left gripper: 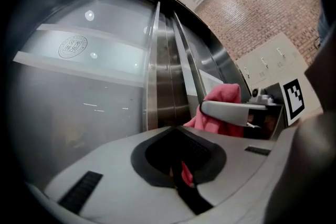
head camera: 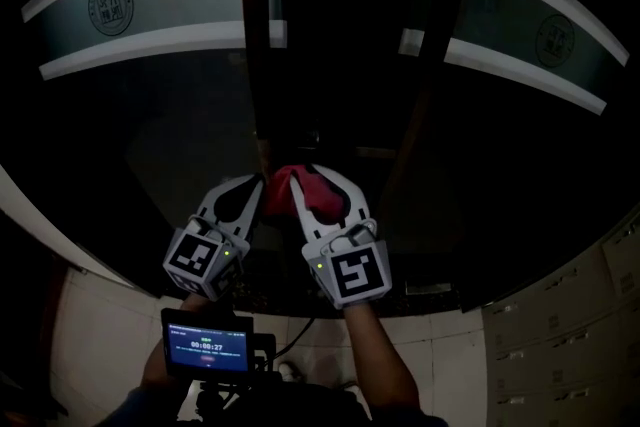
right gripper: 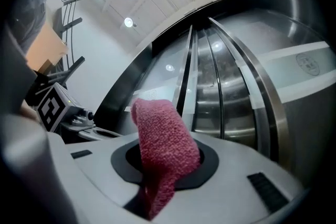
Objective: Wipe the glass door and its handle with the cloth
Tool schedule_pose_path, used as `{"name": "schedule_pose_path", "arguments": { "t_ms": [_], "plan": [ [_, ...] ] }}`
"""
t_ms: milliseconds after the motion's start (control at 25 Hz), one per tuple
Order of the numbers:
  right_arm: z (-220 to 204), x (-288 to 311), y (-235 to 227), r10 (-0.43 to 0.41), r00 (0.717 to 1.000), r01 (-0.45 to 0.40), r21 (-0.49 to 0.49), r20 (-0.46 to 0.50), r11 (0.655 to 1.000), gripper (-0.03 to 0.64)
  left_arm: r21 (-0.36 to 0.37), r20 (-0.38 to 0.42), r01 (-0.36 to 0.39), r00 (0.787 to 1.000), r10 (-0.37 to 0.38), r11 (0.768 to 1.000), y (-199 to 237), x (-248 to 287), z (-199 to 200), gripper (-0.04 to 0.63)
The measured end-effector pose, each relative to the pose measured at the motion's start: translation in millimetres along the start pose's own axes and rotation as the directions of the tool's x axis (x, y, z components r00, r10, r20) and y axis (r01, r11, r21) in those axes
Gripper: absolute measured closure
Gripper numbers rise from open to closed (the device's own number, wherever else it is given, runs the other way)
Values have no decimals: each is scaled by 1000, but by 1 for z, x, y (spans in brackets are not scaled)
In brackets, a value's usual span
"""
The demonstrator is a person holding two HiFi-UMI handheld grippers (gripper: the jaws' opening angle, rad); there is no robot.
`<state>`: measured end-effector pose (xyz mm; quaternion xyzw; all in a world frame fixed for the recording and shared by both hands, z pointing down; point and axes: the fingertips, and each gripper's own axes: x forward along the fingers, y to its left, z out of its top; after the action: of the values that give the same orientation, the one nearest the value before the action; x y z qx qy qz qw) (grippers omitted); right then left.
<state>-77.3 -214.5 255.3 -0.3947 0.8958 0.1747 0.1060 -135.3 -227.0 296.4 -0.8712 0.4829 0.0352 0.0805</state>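
The glass door (head camera: 150,115) fills the head view, dark, with pale frosted bands and a round emblem. Its upright steel handle bar (left gripper: 152,86) rises just past my left gripper, and shows again as the handle bar (right gripper: 186,86) in the right gripper view. My right gripper (head camera: 312,177) is shut on a pink cloth (right gripper: 165,149), which sticks up out of the jaws toward the door's middle frame (head camera: 262,35). Close on its left, my left gripper (head camera: 258,185) is shut, with only a thin red sliver in its seam. The pink cloth (left gripper: 220,107) also appears beside it.
A small screen (head camera: 207,343) with a timer hangs below the grippers, near the person's arms. Pale lockers (head camera: 560,335) stand low on the right. A second glass door (head camera: 540,45) with the same bands sits right of the frame. Tiled floor (head camera: 100,345) lies at lower left.
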Motion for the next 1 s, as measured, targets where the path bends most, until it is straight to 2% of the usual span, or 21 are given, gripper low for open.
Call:
{"name": "schedule_pose_path", "arguments": {
  "t_ms": [160,280,440,640,1000],
  "plan": [
    [-26,-48,-1,-20,998,25,77,-53,997,535,-12,-28,-5,1000,5,1000,-31,-9,-16,583],
    [-28,-88,-3,-32,997,39,99,-68,994,535,4,-39,-28,999,28,1000,-59,-22,-25,584],
    [-17,-142,3,-6,998,13,121,-58,993,535,-36,-46,-87,995,85,996,-100,-47,-33,584],
    [-14,-188,22,34,997,-24,156,-66,987,535,-53,-84,-68,994,63,996,-163,-72,-28,584],
    [-3,-203,40,27,996,-15,142,-85,990,535,-60,-106,-63,993,56,996,-170,-100,-25,584]
  ]
}}
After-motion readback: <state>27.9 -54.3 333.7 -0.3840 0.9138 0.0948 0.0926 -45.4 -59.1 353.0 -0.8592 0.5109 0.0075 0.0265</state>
